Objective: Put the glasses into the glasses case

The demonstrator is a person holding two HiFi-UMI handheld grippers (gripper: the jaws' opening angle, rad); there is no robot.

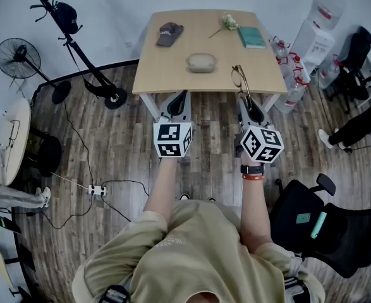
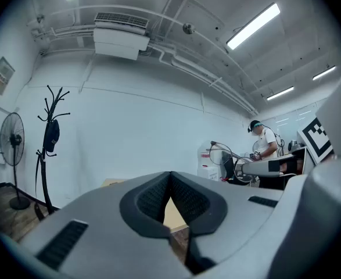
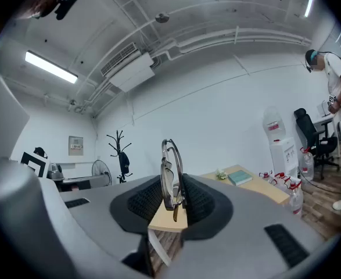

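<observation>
Right of the glasses case (image 1: pixel 201 62), over the surface's (image 1: pixel 166 71) near edge, my right gripper (image 3: pixel 173 186) has its jaws narrowly pinching the folded glasses (image 3: pixel 170 166) upright. My left gripper (image 2: pixel 170 176) has its jaws pressed together, empty.

— Clothing?
— Khaki short-sleeved T-shirt (image 1: pixel 198 251) with small pale print. Black watch (image 1: pixel 252 169) plus orange band (image 1: pixel 253 177) at right wrist.
— And the tools?
— Grey moulded shells on left gripper (image 2: pixel 170 182) and right gripper (image 3: pixel 173 193), black ribbed pads (image 2: pixel 150 201). White left cube (image 1: pixel 172 139) and right cube (image 1: pixel 261 144), black square markers.
</observation>
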